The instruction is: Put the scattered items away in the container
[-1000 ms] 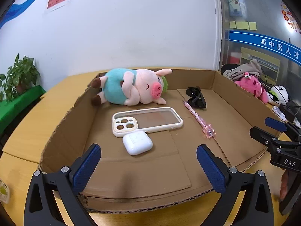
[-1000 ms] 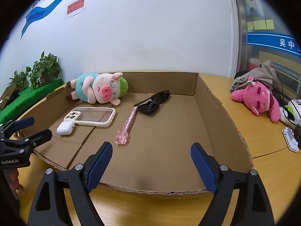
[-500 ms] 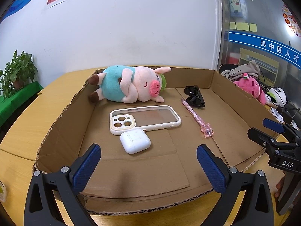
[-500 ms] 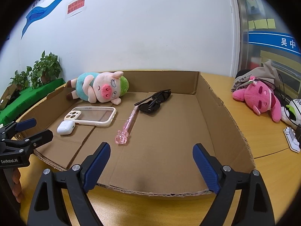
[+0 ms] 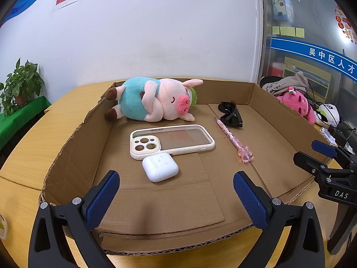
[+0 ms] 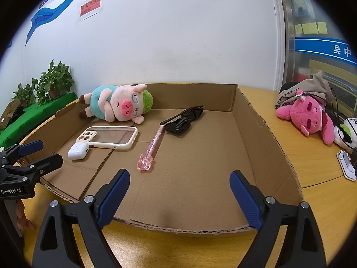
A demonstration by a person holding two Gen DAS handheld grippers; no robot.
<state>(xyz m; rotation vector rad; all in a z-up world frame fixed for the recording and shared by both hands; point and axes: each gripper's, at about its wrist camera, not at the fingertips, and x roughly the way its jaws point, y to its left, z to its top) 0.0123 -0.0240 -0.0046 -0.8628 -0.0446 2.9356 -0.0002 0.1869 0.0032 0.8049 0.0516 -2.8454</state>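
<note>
Five items lie inside the shallow cardboard box (image 5: 67,156), so the tidying looks nearly or fully done; any further item would have to come from the table (image 6: 312,156) outside it. Taking the pink pen (image 6: 151,148) as landmark: its long axis runs from the near side of the box toward the far wall, with its clear charm end nearest the grippers and the sunglasses (image 6: 183,120) just beyond its far tip. The phone case (image 5: 171,140) and the white earbud case (image 5: 160,166) touching it lie to its left, the plush pig (image 5: 154,102) beyond those. The left gripper (image 5: 176,192) and right gripper (image 6: 179,192) both hover at the near rim, jaws wide apart and empty; the right gripper's jaws are just finishing their spread. The right one sits more squarely in line with the pen.
</note>
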